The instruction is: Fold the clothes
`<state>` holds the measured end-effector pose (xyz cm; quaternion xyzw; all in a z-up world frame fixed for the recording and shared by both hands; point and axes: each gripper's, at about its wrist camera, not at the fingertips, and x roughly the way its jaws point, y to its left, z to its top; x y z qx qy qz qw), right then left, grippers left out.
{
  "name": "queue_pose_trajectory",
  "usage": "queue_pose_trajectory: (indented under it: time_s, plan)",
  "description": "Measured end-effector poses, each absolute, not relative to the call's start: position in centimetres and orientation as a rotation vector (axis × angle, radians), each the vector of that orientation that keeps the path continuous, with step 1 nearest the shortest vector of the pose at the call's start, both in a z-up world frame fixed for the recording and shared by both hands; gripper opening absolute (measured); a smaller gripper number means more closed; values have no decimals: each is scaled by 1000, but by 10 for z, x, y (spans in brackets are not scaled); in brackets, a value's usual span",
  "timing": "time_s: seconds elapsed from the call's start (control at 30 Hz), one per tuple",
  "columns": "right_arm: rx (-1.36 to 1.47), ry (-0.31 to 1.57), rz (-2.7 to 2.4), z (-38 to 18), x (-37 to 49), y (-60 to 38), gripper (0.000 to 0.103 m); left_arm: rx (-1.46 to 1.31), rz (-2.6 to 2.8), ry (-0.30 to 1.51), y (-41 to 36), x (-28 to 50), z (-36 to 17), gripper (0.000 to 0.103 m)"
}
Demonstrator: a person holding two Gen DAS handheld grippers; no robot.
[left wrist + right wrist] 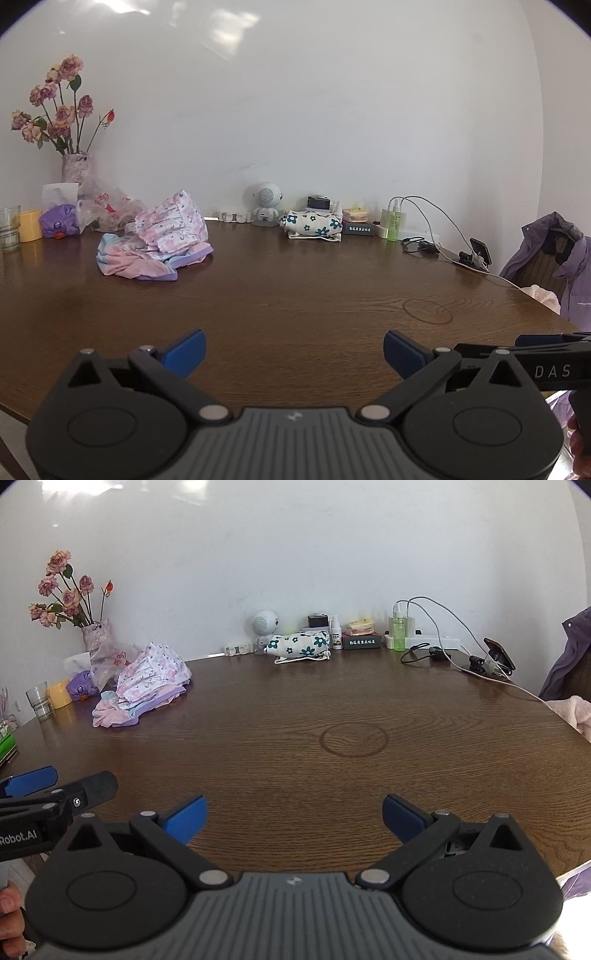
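Note:
A heap of unfolded pink, floral and lilac clothes [157, 240] [142, 685] lies at the far left of the brown wooden table [295, 306] [295, 720]. A folded white garment with teal flowers [314, 225] [301, 646] rests against the back wall. My left gripper [294, 352] hovers open over the table's near edge, nothing between its blue pads. My right gripper [294, 819] is open too, also empty, beside the left one. Both are well short of the clothes. In the right wrist view the left gripper's fingers [33, 781] show at the left edge.
Along the back wall stand a vase of dried roses [75, 173], a small white robot speaker [264, 203], boxes, a green bottle [399, 635] and charger cables. A glass [38, 701] and a yellow cup [59, 696] sit far left. A phone on a stand [498, 655] and a purple jacket [565, 258] are at the right.

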<state>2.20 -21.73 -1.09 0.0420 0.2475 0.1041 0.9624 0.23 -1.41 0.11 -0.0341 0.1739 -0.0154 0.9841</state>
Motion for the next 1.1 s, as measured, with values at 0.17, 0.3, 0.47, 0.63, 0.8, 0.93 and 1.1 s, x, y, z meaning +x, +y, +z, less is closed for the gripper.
queue_pose_trajectory:
  time_s: [0.17,0.3,0.47,0.63,0.8,0.93,1.1]
  plan:
    - [84,505,213,-12,23,-217,103,-68,-14,337,-14,-1,1,103]
    - [86,509,217,-12,23,-217,103,-57,-12,338,-15,-1,1,103]
    - [84,506,222,-12,22,-217,103,-54,-4,362,-16,2,-1,103]
    - [83,505,223,-13,22,-217,103,-51,7,385,-15,6,-4,103]
    - [81,505,223,-13,22,-218,103,-47,12,389,-15,6,-5,103]
    - [79,501,220,-12,22,-218,103,-50,8,397,-14,7,-6,103]
    - [75,501,221,-13,23,-216,103,-44,12,409,-14,8,-8,103]
